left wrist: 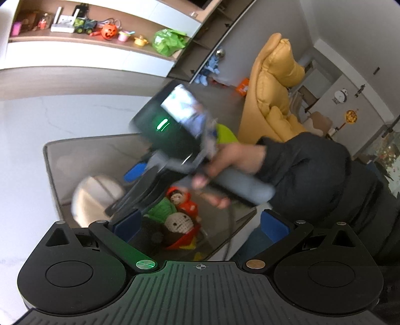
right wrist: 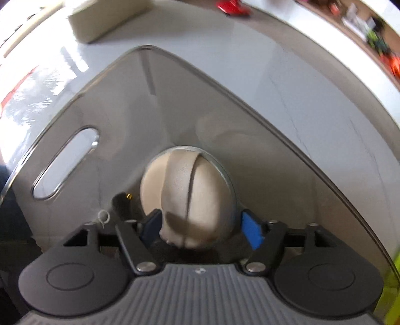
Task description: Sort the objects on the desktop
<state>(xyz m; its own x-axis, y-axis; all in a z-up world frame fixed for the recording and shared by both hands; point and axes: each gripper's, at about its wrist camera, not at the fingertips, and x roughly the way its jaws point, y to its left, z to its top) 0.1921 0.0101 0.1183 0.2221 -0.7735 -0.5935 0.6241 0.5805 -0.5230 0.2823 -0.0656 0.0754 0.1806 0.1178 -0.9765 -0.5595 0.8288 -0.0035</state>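
A clear grey bin [left wrist: 50, 160] with a handle slot [right wrist: 65, 162] stands on a white marbled surface. Inside it lie a red-hooded doll [left wrist: 181, 200] and a knitted doll with a beige face [left wrist: 178, 223]. My left gripper [left wrist: 200, 225] hangs open above them and touches nothing. A hand [left wrist: 225, 162] holds my right gripper [left wrist: 127, 190], which points steeply down into the bin. A round beige thing [right wrist: 190, 190] with a dark seam sits just past its fingertips. It is blurred in the left wrist view [left wrist: 97, 197]. My right gripper [right wrist: 202, 230] is open, with a thin gap at its right pad [right wrist: 252, 232].
A yellow padded chair [left wrist: 272, 95] stands behind the bin. A wall shelf [left wrist: 107, 40] holds several toys. A beige box [right wrist: 100, 22] and a red toy [right wrist: 232, 8] lie beyond the bin. A lime-green thing [right wrist: 392, 295] sits at the bin's right edge.
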